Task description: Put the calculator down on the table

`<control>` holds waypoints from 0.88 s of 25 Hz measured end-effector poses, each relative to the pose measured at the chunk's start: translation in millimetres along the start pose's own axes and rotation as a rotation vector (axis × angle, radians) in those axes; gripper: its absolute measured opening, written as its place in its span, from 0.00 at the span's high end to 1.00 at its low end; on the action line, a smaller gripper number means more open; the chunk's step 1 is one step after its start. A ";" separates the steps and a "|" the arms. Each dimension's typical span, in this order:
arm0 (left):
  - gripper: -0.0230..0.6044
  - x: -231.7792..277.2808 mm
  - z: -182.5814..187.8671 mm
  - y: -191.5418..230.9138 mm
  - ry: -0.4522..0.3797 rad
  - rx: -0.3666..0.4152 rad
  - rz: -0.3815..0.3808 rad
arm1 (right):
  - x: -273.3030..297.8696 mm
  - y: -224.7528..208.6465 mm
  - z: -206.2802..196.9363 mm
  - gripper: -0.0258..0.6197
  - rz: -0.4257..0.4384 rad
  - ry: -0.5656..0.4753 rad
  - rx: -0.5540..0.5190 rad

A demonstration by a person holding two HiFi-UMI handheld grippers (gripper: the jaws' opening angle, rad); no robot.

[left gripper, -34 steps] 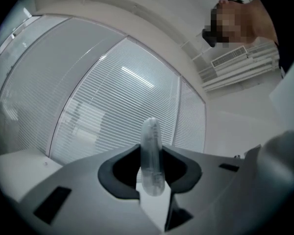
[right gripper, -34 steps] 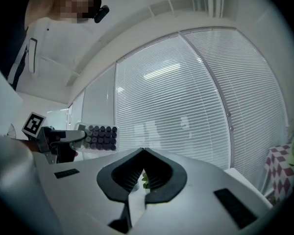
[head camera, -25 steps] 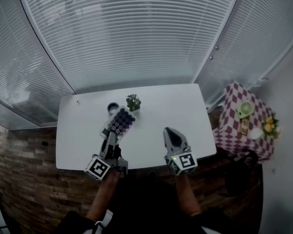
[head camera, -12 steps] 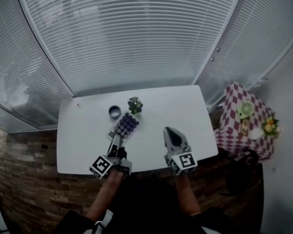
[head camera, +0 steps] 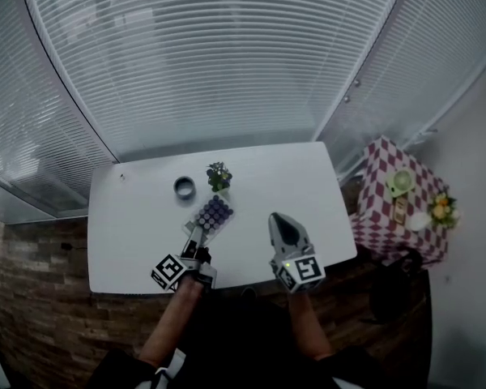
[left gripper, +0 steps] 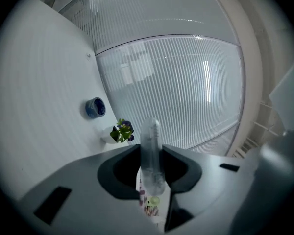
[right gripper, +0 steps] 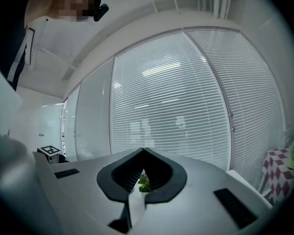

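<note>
Left gripper (head camera: pixel 195 238) is clamped on the near edge of the calculator (head camera: pixel 213 214), low over the table (head camera: pixel 130 233); contact not confirmed. Judged light, rigid, smooth-cased and slip-prone; an edge grip suits. Right gripper (head camera: pixel 279 220) is closed and empty.

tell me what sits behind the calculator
Just past the calculator stand a small potted plant and a round blue-grey thing, both on the white table; window blinds lie beyond. The tabletop beneath the calculator is covered by it.

Slatted blinds (head camera: pixel 227 55) curve behind the white table (head camera: pixel 130 225) (checkered side table (head camera: pixel 377 201) at right), brick-patterned floor (head camera: pixel 32 298) below.
</note>
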State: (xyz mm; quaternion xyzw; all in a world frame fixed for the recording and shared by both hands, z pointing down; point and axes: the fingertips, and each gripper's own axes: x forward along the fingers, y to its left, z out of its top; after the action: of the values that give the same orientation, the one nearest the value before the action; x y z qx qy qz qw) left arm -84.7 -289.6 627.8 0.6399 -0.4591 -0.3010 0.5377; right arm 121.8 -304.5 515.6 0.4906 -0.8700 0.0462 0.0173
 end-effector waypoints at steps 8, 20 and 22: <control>0.81 29.1 -15.0 55.7 0.072 0.001 0.079 | 2.9 -7.2 -2.5 0.95 -0.023 0.004 0.033; 0.81 76.3 -52.2 146.4 0.237 0.074 0.188 | 1.9 -11.3 -7.2 0.95 -0.036 0.009 0.038; 0.81 83.0 -56.9 155.6 0.267 0.081 0.196 | -0.2 -13.7 -9.6 0.95 -0.046 0.015 0.046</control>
State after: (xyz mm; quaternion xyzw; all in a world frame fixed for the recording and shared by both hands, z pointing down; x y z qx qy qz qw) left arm -42.8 -341.7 800.6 0.6475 -0.4558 -0.1406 0.5944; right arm 133.4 -310.4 526.0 0.5105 -0.8569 0.0694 0.0137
